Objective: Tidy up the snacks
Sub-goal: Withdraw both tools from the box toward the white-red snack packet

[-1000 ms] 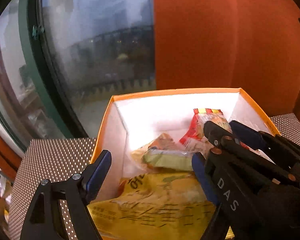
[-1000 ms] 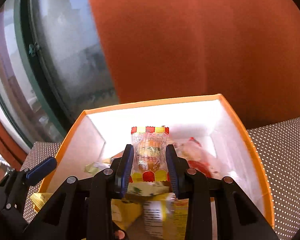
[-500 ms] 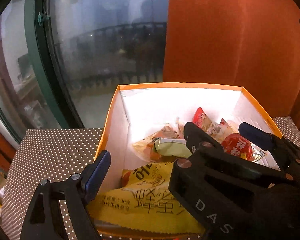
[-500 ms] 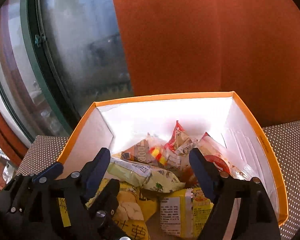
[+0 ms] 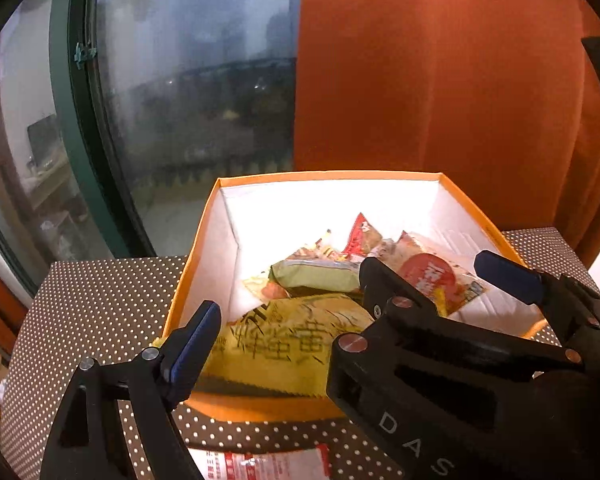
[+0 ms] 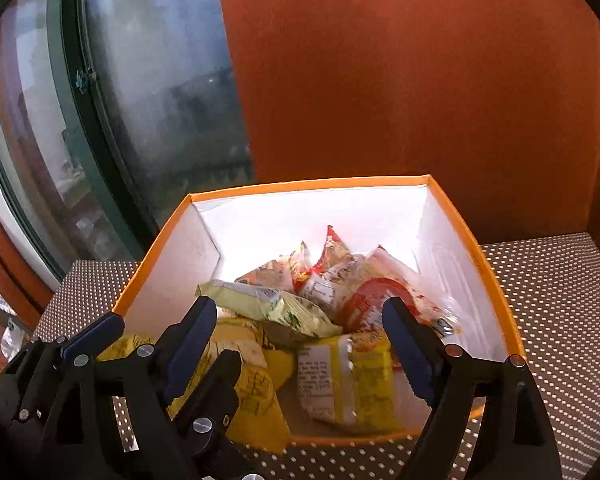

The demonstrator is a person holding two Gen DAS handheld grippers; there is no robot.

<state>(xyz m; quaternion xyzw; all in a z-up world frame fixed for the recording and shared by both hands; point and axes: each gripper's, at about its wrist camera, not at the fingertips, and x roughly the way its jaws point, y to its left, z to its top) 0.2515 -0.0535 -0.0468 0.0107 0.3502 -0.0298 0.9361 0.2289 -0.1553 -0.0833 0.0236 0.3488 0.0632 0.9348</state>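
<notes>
An orange box (image 6: pixel 486 280) with white inner walls stands on the table (image 6: pixel 560 300), which has a brown cloth with white dots. The snacks are inside the box: a big yellow packet (image 5: pixel 292 344) lies against the near wall, a green packet (image 6: pixel 268 308) lies on top in the middle, a clear packet with a red round label (image 5: pixel 432 276) is on the right side, and a yellow packet with small print (image 6: pixel 348 380) is near the front right. At the back, some small packets lean on each other, and the far wall above them is free and white.

The right tool (image 6: pixel 300 344) is above the near part of the box, with the jaws wide apart. Its jaws have just been opening, and nothing is between them; the packets lie lower, under the fingers. The left tool (image 5: pixel 284 324) is released also, with one blue pad just at the near left corner of the box; its other finger is hidden behind the right tool in the left wrist view.

Both tools are close together, side by side, so there is little room between them. The table is open at the left and right of the box. One white packet with red print (image 5: pixel 268 464) lies on the table in front of the box, near the table edge. Behind the box are an orange curtain (image 6: pixel 420 80) and a window (image 5: pixel 180 100) with a green frame.
</notes>
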